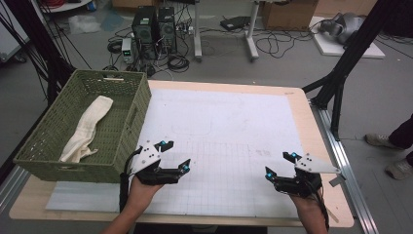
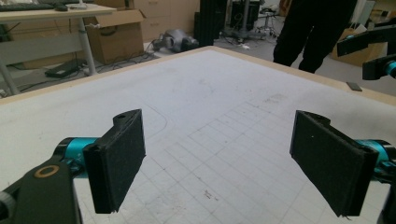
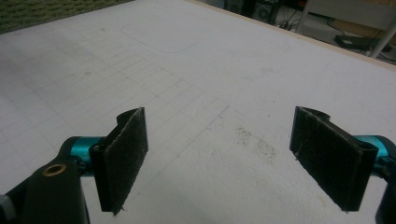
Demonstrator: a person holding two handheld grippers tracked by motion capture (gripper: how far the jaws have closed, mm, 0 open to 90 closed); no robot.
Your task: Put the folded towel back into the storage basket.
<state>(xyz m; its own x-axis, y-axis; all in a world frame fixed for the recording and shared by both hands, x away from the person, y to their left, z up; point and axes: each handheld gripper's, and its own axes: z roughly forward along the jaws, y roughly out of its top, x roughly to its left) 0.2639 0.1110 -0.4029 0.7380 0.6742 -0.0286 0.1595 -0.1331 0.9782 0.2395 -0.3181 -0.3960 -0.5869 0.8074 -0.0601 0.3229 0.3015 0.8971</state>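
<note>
A green woven basket [image 1: 127, 127] stands at the table's left edge with a cream cloth [image 1: 87, 127] lying lengthwise inside it. My left gripper [image 1: 175, 156] hovers over the white mat just right of the basket's near corner, jaws wide open and empty; its own view shows its pads [image 2: 119, 158] spread over bare gridded mat. My right gripper [image 1: 281, 164] sits near the table's front right, also open with nothing between its pads [image 3: 123, 154]. In the left gripper view the right gripper [image 2: 380, 60] appears at the far right edge.
A white gridded mat [image 1: 224, 131] covers most of the wooden table [image 1: 311, 141]. A person in dark trousers [image 2: 313, 32] stands beyond the table's right side, shoes [image 1: 389, 151] on the floor. Computer towers [image 1: 153, 27], cables and cardboard boxes [image 1: 287, 14] lie behind.
</note>
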